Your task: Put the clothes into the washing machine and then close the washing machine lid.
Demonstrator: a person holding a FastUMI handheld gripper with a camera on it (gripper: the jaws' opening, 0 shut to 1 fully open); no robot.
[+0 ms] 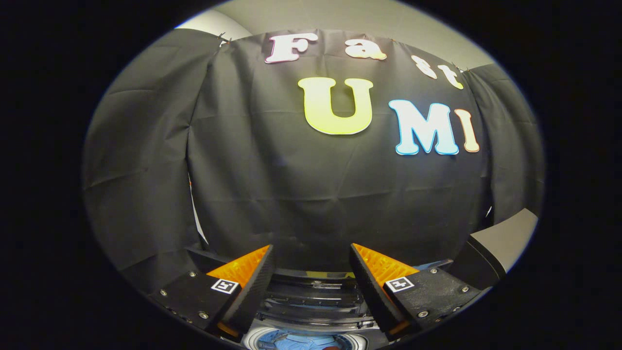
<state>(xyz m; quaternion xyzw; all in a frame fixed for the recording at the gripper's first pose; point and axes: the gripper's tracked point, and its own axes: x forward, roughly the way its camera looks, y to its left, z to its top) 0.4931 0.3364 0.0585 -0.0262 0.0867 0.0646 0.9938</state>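
The gripper (311, 253) hangs spread, clasping nothing; directly below it the washing machine (311, 306) holds blue clothes (296, 339).

Gripper view rides above the washing machine (311, 311), facing the black cloth wall (311, 194) close ahead, fingers apart.

The white round-rimmed washing machine (301, 335) is mostly cut off below the gripper (311, 253), whose parted fingers hide the sides of it. Of the blue clothes (291, 339) inside the drum only a sliver shows; their kind cannot be told. The dark raised lid (495, 248) at the right is partly cut off too.
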